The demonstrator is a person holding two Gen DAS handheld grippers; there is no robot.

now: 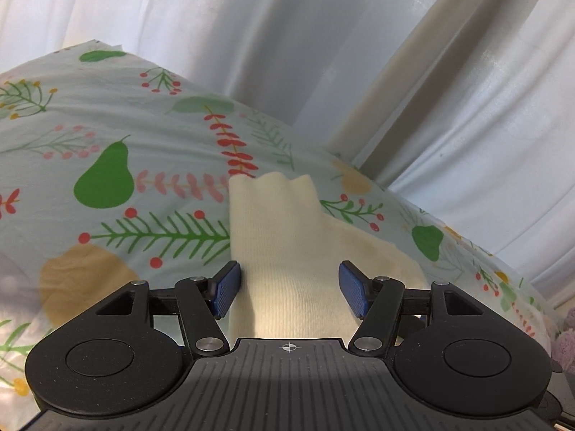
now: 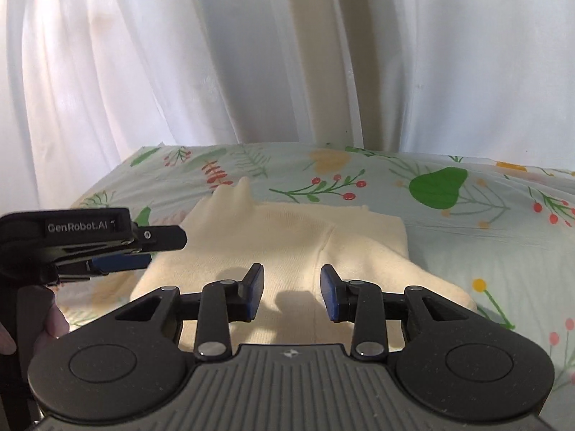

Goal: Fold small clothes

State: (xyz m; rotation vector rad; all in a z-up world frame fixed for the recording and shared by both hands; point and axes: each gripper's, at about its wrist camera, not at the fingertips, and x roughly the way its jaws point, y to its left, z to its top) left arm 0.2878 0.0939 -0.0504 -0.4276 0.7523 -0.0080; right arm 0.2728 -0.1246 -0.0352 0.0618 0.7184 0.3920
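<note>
right gripper (image 2: 291, 289): jaws apart above cream garment (image 2: 287, 237), nothing pinched | left gripper (image 2: 143, 251): at garment's left edge, hand (image 2: 54, 323) below | bedsheet (image 2: 467, 251): floral | curtain (image 2: 143, 72): white, behind

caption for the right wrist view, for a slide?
Right gripper, jaws open, above a cream knit garment on a fruit-and-leaf print sheet; left gripper at the garment's left edge.

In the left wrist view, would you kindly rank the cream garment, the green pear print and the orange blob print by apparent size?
1. cream garment
2. orange blob print, though nearness to the camera may inflate it
3. green pear print
</note>
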